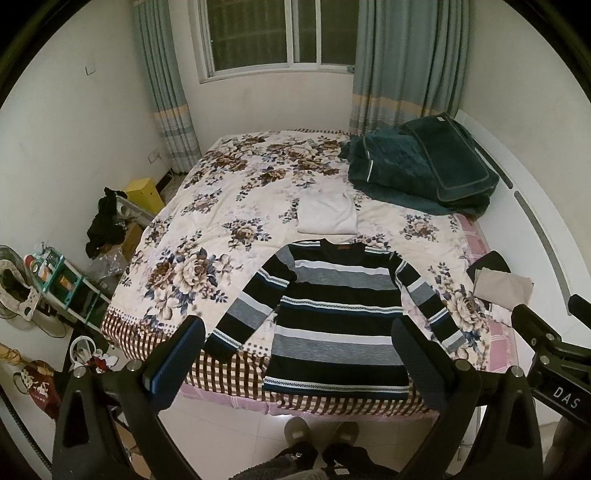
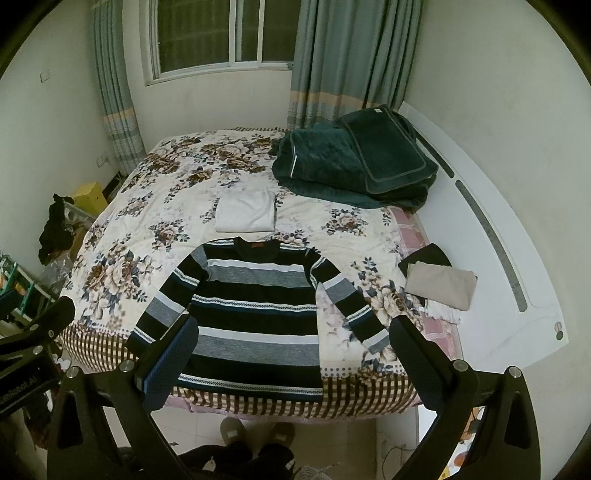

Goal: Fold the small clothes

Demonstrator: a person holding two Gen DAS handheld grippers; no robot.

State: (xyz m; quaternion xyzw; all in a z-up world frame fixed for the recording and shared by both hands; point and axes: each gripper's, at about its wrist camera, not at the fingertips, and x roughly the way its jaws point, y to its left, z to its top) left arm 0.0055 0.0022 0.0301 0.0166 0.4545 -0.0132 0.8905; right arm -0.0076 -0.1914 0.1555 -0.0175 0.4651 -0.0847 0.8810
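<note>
The black, grey and white striped knit sweater (image 1: 338, 314) lies flat, sleeves spread, at the floral bed's (image 1: 207, 206) near edge. Both the left claw (image 1: 299, 354) and right claw (image 2: 291, 350) hover apart, empty. Best pinch each sleeve cuff and fold inward, keeping edges aligned.

Floral bedspread (image 1: 229, 184) covering a bed, checked border hanging over the near edge. Dark green quilt (image 1: 417, 162) heaped at the far right corner. Window (image 1: 277, 33) on the far wall between grey-blue curtains (image 1: 162, 74). Yellow box (image 1: 144, 192) on the floor left of the bed, just beyond a cluttered shelf rack (image 1: 66, 280). Grey slippers (image 2: 255, 435) on pale floor tiles at the bed's foot.
</note>
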